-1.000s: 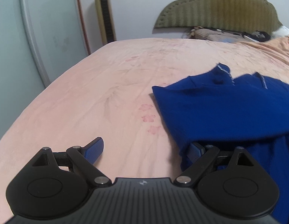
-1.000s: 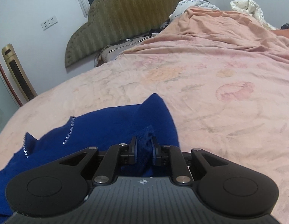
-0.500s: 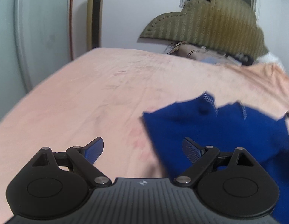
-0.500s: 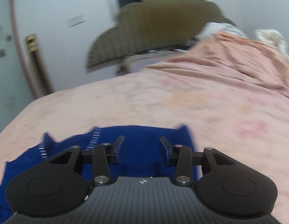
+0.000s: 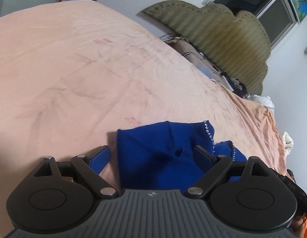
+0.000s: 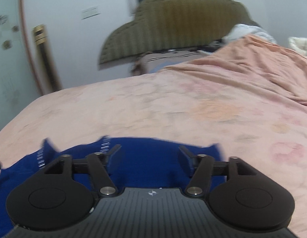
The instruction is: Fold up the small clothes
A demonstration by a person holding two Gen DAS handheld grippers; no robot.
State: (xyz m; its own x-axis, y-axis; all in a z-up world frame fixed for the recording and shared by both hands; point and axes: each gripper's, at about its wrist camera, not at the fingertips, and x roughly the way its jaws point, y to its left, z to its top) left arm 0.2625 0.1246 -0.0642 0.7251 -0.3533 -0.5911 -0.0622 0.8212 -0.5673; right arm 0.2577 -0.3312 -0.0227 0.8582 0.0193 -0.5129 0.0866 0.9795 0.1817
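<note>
Right wrist view: my right hand-held gripper [image 6: 149,154], jaws just opened and empty, hovers over the blue garment [image 6: 145,164] at lower frame on the bed [image 6: 173,107]; soft, limp knit, so I would pinch a hem corner.

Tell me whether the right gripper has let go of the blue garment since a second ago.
Yes. The right gripper has just been opening; its jaws now stand apart above the blue garment, nearer the headboard.

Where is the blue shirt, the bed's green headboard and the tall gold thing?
blue shirt [image 5: 153,158], left wrist view, middle of the cloth.
green headboard [image 5: 223,37], left wrist view, ribbed padding.
tall gold thing [image 6: 44,59], right wrist view, dark front strip.
</note>
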